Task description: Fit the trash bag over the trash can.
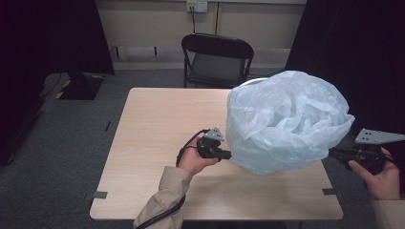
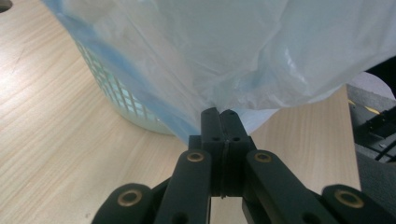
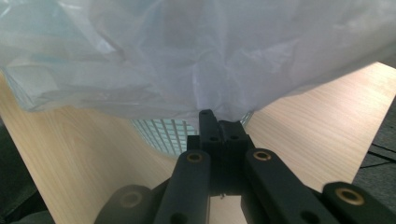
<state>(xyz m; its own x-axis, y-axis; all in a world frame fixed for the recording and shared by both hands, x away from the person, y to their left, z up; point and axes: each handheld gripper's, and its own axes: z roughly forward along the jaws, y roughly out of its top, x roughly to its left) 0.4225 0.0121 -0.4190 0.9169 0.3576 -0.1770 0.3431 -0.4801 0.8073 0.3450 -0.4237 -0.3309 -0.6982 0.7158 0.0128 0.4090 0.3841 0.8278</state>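
A pale blue translucent plastic bag (image 1: 286, 114) billows over a light green lattice basket (image 1: 260, 168) on the right half of the wooden table (image 1: 153, 124). My left gripper (image 1: 228, 154) reaches in level from the left, its jaws shut on the bag's lower edge. In the left gripper view the closed tips (image 2: 218, 113) pinch the bag's hem (image 2: 243, 70) beside the basket's wall (image 2: 116, 93). My right gripper (image 1: 332, 152) holds the bag's opposite side. Its closed tips (image 3: 212, 116) bite the film (image 3: 187, 60) just above the basket (image 3: 163, 130).
A black folding chair (image 1: 217, 59) stands behind the table's far edge. A dark stand base (image 1: 71, 86) sits on the grey floor at the left, and black curtains hang at both sides. The table's left half is bare wood.
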